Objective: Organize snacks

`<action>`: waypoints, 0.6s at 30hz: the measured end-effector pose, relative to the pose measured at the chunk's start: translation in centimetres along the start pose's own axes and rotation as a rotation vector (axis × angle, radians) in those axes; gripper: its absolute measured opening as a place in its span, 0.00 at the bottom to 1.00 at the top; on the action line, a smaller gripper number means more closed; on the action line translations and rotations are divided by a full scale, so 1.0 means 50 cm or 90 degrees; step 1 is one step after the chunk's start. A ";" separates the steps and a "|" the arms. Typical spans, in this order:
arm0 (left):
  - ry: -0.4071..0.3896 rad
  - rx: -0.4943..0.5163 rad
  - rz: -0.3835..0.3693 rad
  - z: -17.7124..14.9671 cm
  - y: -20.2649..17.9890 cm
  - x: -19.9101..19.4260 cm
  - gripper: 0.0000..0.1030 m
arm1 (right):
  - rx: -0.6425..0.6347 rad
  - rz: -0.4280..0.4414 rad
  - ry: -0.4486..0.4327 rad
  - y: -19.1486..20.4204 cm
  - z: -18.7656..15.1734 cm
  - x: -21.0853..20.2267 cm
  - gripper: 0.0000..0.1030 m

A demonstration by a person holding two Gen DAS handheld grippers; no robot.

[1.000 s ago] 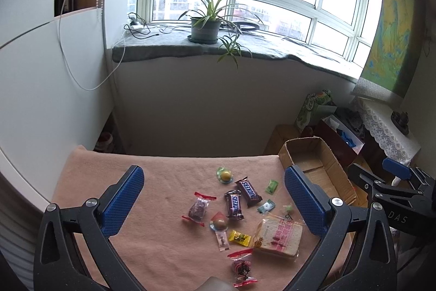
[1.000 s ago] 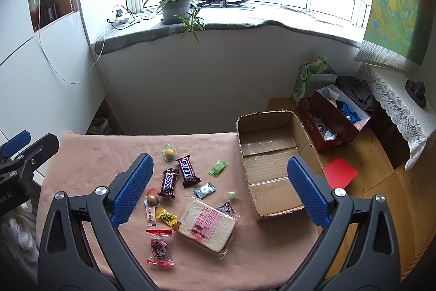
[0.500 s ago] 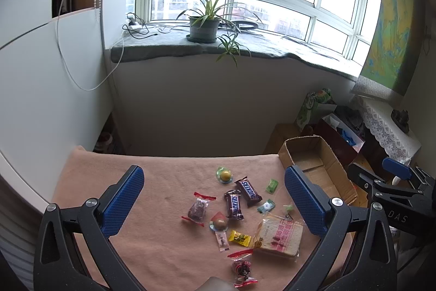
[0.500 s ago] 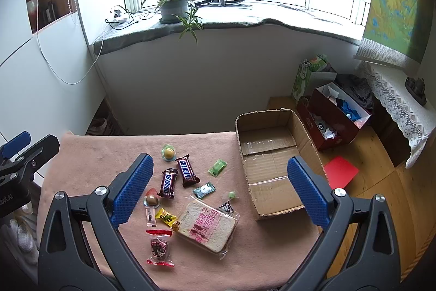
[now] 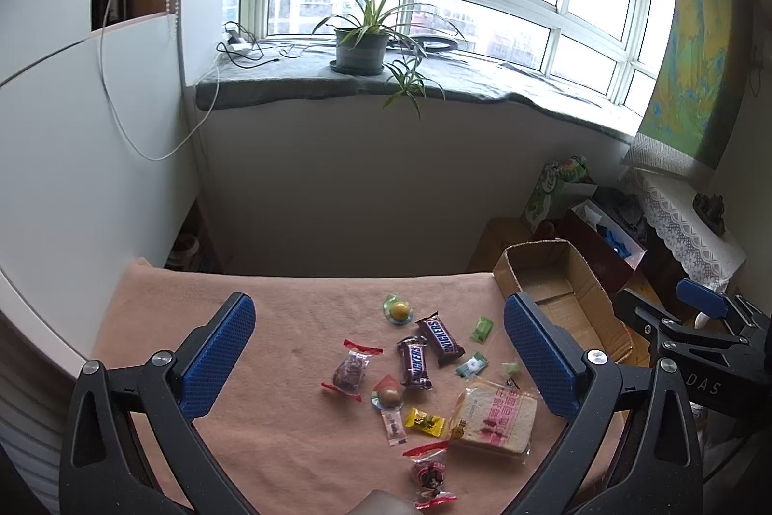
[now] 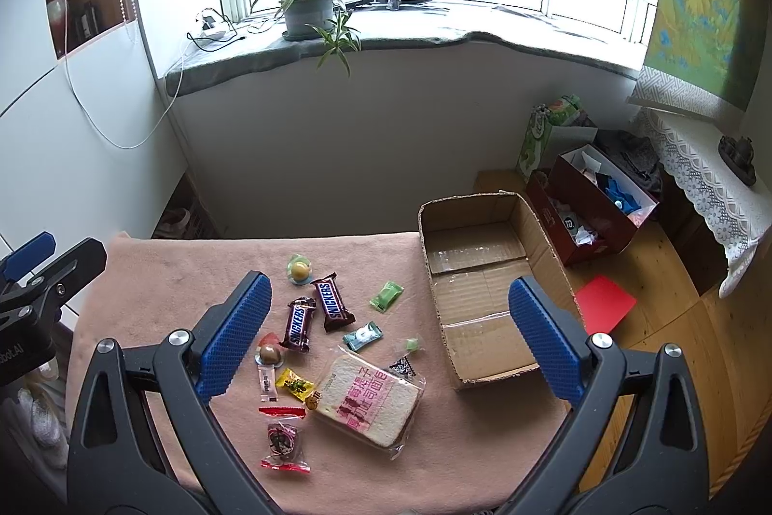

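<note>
Both grippers hang above a table covered with a pink blanket (image 6: 159, 269), and both hold nothing. The left gripper (image 5: 381, 353) has its two blue fingers spread wide apart, and the right gripper (image 6: 388, 334) is spread wide in the same way. The snacks lie scattered on the blanket, near the middle and a little toward the near edge. Two Snickers bars (image 6: 333, 306) lie side by side, almost touching, and just behind them is a round yellow candy (image 6: 299, 271) in a clear wrapper. To the right of the bars lie a green candy (image 6: 386, 295) and a small teal candy (image 6: 363, 335). The biggest snack is a wrapped slice of bread (image 6: 367, 405) with pink print, which lies nearest to the cardboard box (image 6: 482, 220). Beside the bread, on its left, is a small yellow packet (image 6: 295, 382), and further toward the near edge lies a dark candy with red wrapper ends (image 6: 282, 442). The box is open and empty, and it sits at the right end of the table, apart from the snacks. In the left wrist view another dark candy in a red-edged wrapper (image 5: 351, 370) lies to the left of the bars. A potted plant (image 6: 309, 10) stands on the windowsill behind the table.
</note>
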State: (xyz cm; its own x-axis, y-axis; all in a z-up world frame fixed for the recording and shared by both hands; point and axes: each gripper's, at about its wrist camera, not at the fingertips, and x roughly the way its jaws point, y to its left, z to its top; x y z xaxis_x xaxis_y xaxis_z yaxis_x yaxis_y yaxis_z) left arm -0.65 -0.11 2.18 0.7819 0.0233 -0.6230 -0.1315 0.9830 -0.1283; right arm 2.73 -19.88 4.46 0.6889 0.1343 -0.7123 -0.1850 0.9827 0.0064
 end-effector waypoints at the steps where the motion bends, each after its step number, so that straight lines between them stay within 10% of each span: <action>1: 0.000 0.000 0.000 0.000 0.000 0.001 0.99 | 0.000 0.000 0.000 0.000 0.000 0.000 0.98; 18: 0.001 0.001 0.000 -0.001 -0.001 0.002 0.99 | 0.001 0.000 0.003 -0.001 -0.002 0.003 0.98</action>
State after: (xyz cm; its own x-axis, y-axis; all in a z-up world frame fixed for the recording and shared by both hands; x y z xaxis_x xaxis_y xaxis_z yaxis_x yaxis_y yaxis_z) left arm -0.60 -0.18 2.12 0.7811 0.0225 -0.6240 -0.1306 0.9831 -0.1280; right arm 2.79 -19.93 4.29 0.6858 0.1341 -0.7153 -0.1843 0.9828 0.0076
